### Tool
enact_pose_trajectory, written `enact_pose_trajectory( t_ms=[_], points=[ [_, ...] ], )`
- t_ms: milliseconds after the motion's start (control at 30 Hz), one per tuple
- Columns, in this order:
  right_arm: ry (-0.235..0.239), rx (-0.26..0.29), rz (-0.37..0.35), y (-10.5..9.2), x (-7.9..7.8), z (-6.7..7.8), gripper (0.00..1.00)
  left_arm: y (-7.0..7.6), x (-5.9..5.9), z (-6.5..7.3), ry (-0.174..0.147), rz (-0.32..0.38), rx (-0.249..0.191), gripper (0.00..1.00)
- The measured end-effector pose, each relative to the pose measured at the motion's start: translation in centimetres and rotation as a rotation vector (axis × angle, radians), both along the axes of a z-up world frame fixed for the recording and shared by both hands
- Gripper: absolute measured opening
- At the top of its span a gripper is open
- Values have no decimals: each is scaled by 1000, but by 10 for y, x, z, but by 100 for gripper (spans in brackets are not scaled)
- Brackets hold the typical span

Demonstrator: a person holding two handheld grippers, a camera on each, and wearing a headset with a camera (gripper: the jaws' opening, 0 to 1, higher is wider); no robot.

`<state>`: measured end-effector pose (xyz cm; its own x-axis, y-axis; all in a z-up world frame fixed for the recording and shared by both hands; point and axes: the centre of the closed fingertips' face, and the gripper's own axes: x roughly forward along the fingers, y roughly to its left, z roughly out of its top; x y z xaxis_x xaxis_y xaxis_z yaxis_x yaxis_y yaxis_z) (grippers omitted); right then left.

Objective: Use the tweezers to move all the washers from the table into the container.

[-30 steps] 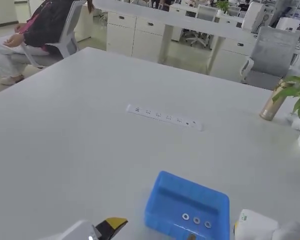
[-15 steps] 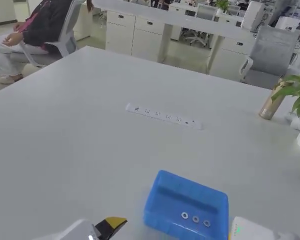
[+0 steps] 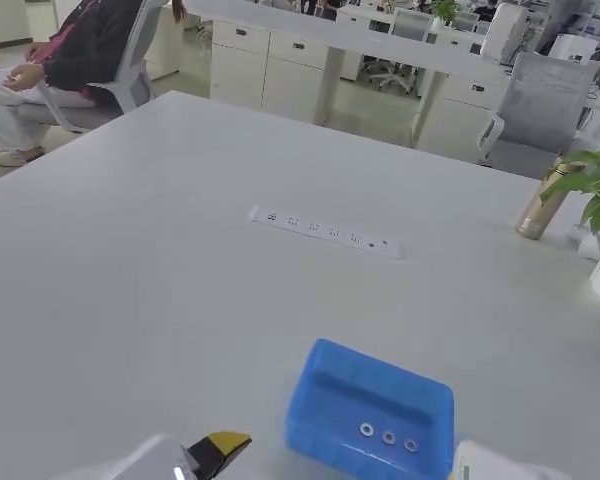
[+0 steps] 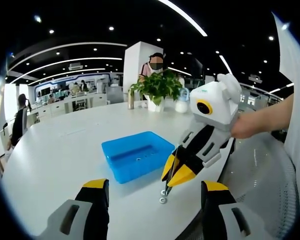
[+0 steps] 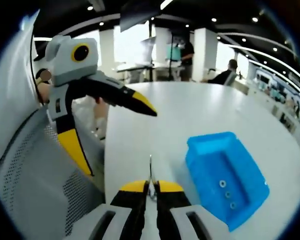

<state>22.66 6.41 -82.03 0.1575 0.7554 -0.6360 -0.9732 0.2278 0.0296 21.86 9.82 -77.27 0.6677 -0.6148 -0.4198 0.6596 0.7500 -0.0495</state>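
Between the released left gripper [image 4: 155, 187] jaws, the right gripper [image 5: 151, 186], clenched on thin metal tweezers [image 5: 150, 171], hovers above small silver washers [image 4: 163, 197] on the white office bench [image 3: 180, 300], with the blue plastic container [image 4: 137, 156] just beyond.

open office, white desks [image 3: 300, 70], grey chairs [image 3: 540, 105], ceiling spotlights [image 4: 111, 28]

- Container [image 3: 330, 385]: blue plastic tray, rectangular, open-topped, upright on the white table [image 3: 180, 300].
- Washers [image 3: 388, 436]: three small silver rings, flat in a short row on the container floor.
- Loose washer [image 4: 163, 200]: silver ring, flat on the table, near the container but apart from it.
- Tweezers [image 5: 150, 172]: thin metal, clamped between the closed jaws of the right gripper [image 5: 150, 186], tips down just above the loose washer; contact cannot be told.
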Motion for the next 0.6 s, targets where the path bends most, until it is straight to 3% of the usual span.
enact_pose_trajectory(
  t_ms=[133, 300, 433, 600],
  points=[
    [5, 30, -15, 1, 0, 9, 3, 0, 0, 0, 0, 3, -1, 76],
    [-22, 12, -15, -2, 3, 20, 3, -1, 0, 0, 0, -7, 1, 75],
    [8, 118, -129, -3, 16, 44, 3, -2, -1, 0, -1, -12, 1, 75],
    [35, 212, -199, -7, 30, 68, 3, -2, 0, 0, 1, -12, -2, 75]
  ],
)
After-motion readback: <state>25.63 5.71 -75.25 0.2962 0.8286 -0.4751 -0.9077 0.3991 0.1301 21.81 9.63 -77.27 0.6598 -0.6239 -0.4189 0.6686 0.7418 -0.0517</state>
